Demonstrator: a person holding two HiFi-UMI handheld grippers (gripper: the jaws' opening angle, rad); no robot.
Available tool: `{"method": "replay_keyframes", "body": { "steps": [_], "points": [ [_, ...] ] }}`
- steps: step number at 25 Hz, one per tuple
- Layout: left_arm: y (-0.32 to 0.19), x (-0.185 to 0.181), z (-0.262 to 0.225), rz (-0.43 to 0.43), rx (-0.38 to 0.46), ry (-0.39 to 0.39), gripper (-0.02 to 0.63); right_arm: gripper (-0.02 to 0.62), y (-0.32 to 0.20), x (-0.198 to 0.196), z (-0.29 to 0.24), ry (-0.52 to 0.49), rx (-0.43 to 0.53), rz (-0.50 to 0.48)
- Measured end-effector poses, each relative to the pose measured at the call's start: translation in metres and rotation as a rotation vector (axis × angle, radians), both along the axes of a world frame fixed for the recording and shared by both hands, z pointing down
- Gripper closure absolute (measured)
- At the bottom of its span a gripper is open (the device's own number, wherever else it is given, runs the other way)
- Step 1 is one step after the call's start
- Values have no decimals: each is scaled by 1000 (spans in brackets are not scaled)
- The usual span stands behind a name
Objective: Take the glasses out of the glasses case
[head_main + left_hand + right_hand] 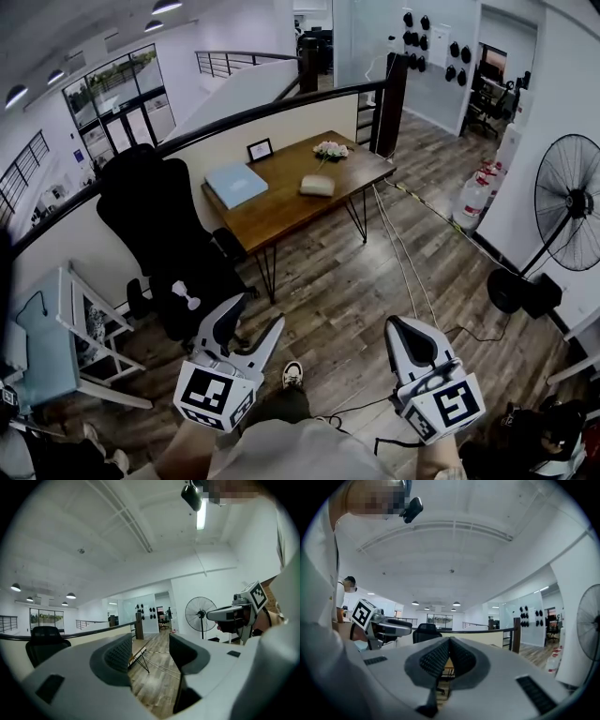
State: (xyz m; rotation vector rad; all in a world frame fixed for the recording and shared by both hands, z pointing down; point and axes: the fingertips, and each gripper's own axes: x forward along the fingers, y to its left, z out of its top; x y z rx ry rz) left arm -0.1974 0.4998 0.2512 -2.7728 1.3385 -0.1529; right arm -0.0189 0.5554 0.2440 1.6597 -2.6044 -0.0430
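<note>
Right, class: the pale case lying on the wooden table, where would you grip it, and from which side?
Probably across the narrow middle of the case, coming down from above on the table's near side. It lies flat, rounded and longer than wide, with bare wood around it, so the short span is easiest to pinch. Its hinge side is too small to tell.

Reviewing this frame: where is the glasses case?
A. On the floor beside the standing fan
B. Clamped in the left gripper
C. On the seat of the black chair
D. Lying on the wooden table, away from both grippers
D: the glasses case lies on the wooden table near the flowers, while the left gripper, jaws apart, and the right gripper, jaws together, both hold nothing, well short of the table.
</note>
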Motion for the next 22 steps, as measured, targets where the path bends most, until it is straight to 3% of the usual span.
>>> {"method": "replay_keyframes", "body": {
  "steps": [7,22],
  "points": [
    [-27,5,7,-26,-20,-8,371,592,-24,16,15,-22,-29,6],
    [-134,51,44,45,-74,-69,371,592,-125,49,46,-13,-97,48]
  ]
}}
